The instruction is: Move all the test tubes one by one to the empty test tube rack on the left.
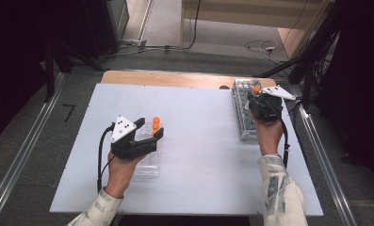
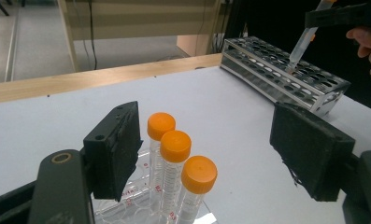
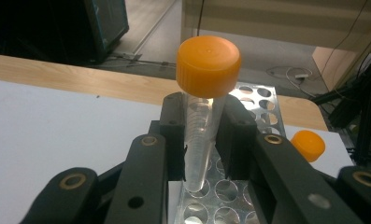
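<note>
A white counter [image 1: 199, 155] with a wooden far edge sits mid-frame on grey floor [image 1: 29, 141]. Metal rails [image 1: 15, 165] run along both sides. Cables [image 1: 264, 46] lie at upper right, dark equipment [image 1: 100, 23] at upper left.

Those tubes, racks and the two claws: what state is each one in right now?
Left gripper: open, around the three tubes, not touching them.
Right gripper: shut on held tube.
Held tube: capped, lifted, tip above metal rack.
Three tubes: capped, upright in clear rack.
Metal rack: holes mostly empty.
Clear rack: flat on table.
</note>
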Available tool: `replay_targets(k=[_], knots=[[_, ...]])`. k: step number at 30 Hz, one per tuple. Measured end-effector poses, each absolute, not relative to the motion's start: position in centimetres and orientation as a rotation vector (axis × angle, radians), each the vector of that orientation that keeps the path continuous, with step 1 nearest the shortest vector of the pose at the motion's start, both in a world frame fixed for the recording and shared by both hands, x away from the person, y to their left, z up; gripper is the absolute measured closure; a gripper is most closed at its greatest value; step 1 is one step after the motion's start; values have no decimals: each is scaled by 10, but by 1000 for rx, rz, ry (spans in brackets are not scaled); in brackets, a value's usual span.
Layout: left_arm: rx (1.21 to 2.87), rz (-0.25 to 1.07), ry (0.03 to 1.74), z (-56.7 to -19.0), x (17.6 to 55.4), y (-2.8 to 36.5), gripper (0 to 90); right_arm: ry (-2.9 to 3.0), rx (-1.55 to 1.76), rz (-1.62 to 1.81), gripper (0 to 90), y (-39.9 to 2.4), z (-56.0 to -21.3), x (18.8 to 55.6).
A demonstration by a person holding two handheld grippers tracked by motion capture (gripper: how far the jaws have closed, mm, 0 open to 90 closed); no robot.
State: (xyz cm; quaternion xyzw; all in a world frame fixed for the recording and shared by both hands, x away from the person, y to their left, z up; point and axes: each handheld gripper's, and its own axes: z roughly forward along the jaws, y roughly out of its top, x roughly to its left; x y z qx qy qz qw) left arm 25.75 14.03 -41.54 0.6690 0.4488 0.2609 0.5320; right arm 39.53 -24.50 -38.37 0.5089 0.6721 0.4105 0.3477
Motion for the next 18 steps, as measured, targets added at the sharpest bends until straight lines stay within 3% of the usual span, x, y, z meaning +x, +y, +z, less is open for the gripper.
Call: replay_targets(k=[18], knots=[[1600, 624, 1055, -415, 255, 136, 242, 1928, 1184, 1164, 717, -219, -386, 358]])
